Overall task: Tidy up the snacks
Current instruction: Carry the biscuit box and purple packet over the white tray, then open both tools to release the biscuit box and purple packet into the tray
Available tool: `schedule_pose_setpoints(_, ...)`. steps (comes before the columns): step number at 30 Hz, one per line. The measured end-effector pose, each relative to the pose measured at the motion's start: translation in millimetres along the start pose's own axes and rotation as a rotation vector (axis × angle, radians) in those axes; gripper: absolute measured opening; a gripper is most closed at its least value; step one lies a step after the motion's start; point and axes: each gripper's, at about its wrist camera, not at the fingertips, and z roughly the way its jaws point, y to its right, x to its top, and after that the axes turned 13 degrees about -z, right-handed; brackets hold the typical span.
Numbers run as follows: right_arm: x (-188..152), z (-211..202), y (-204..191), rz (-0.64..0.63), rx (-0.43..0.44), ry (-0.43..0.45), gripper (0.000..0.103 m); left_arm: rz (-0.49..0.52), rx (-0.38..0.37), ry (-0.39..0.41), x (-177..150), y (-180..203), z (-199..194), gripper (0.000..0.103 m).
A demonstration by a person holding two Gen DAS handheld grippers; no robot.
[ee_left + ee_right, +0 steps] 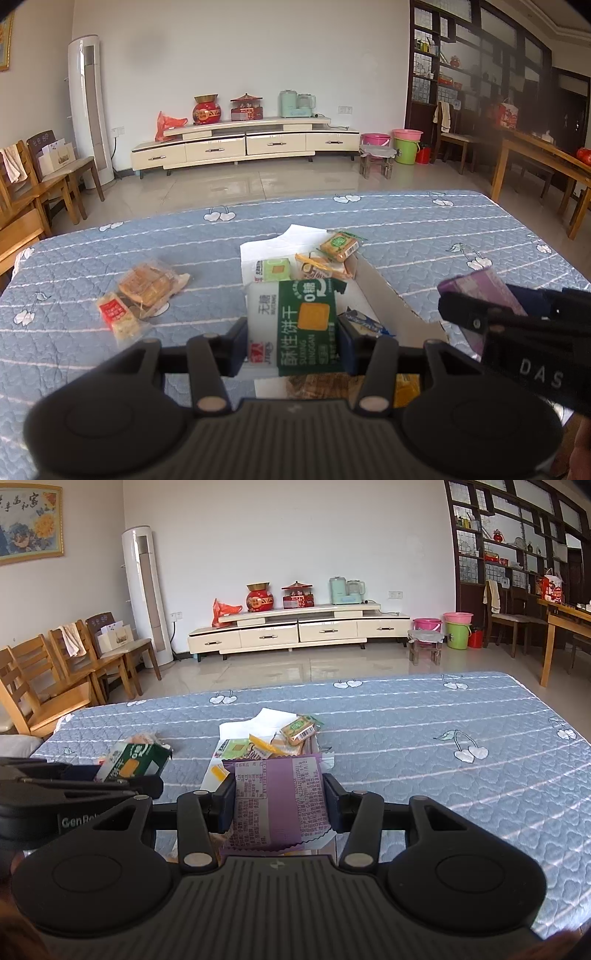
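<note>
Nearest to me, my left gripper (291, 332) had its fingers (236, 345) clamped on the sides of a green-and-white biscuit packet (295, 325), held up off the desk (92, 258) above the near end of a shallow open cardboard box (384, 291). Just to its right, my right gripper (279, 805) had its fingers (338, 805) pressed against both edges of a purple snack packet (277, 801), printed back facing the camera, also lifted over that box. Farther in, the box held a pale green packet (273, 270), an orange-and-yellow packet (319, 266) and, at the far end, an orange packet with a green label (339, 245) leaning on the rim. To the left of the box, two more snacks lay on the blue quilted cover: a clear bag of golden pastries (151, 282) and, touching it, a small red-labelled bar (118, 319). Beyond the desk stood a cream TV cabinet (243, 142) against the wall.
</note>
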Motion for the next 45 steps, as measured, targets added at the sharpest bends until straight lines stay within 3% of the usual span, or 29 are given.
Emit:
schedule_pose_setpoints(19, 14.8, 46.2, 7.5, -0.029, 0.026, -0.048, 0.059, -0.032, -0.004, -0.031, 15.1, 0.1, 43.0, 0.048)
schedule_pose_setpoints(38, 25.3, 76.1, 13.8, -0.029, 0.037, -0.101, 0.059, -0.023, -0.077, -0.089, 16.5, 14.5, 80.2, 0.049)
schedule_pose_setpoints(39, 25.6, 75.7, 13.8, -0.031, 0.037, -0.101, 0.06, -0.022, -0.079, -0.089, 16.6, 15.3, 80.1, 0.05)
schedule_pose_setpoints(43, 25.8, 70.1, 13.5, -0.032, 0.031, -0.094, 0.065, -0.013, -0.08, -0.068, 17.3, 16.6, 74.7, 0.075)
schedule_pose_setpoints(45, 26.8, 64.6, 13.2, -0.031, 0.025, -0.084, 0.066, -0.006, -0.069, -0.056, 17.7, 16.8, 71.1, 0.076)
